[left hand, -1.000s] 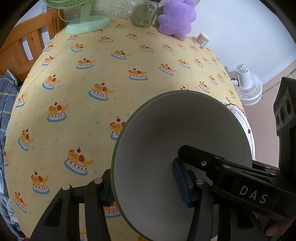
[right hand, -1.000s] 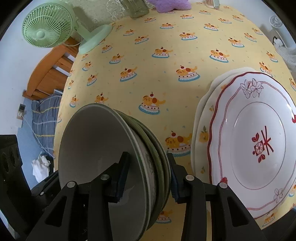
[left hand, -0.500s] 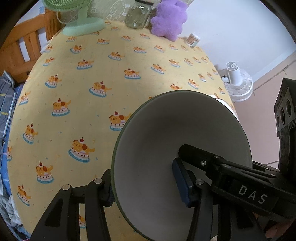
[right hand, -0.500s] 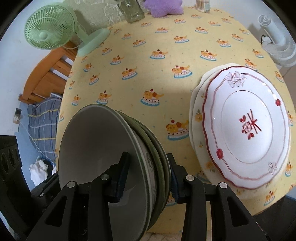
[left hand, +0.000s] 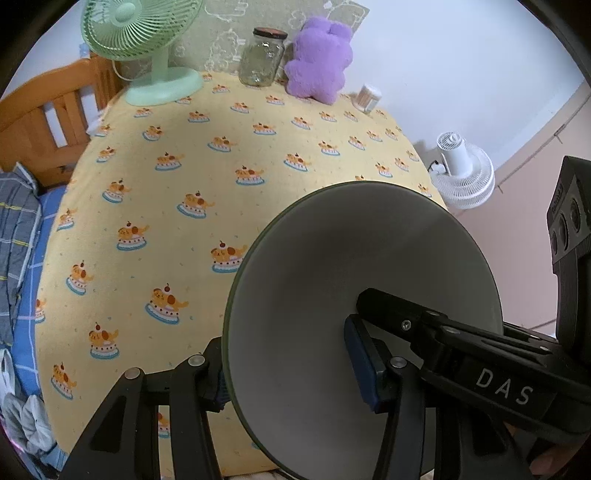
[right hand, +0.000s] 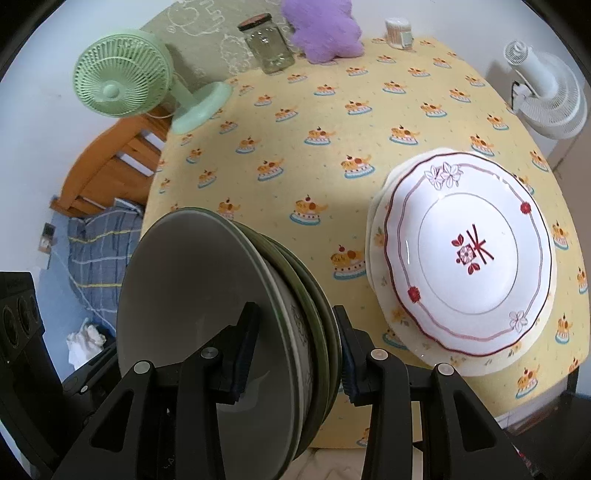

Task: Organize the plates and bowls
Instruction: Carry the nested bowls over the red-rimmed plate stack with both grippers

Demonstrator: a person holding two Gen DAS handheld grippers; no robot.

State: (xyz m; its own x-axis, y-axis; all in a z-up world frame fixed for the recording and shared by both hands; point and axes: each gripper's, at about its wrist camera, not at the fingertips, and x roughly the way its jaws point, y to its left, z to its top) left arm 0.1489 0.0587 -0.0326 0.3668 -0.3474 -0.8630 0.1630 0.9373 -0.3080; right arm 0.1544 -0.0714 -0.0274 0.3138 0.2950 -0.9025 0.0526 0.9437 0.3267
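Both grippers rise with our load | left gripper (left hand: 291,373), right gripper (right hand: 295,354) clamp nested grey bowls (right hand: 207,314), green-rimmed, tilted on edge | plates (right hand: 469,251) stacked on table (right hand: 295,155)

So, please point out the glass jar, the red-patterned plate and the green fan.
glass jar (right hand: 271,50), right wrist view, on its clear body.
red-patterned plate (right hand: 471,251), right wrist view, on its centre motif.
green fan (left hand: 138,27), left wrist view, on its grille.
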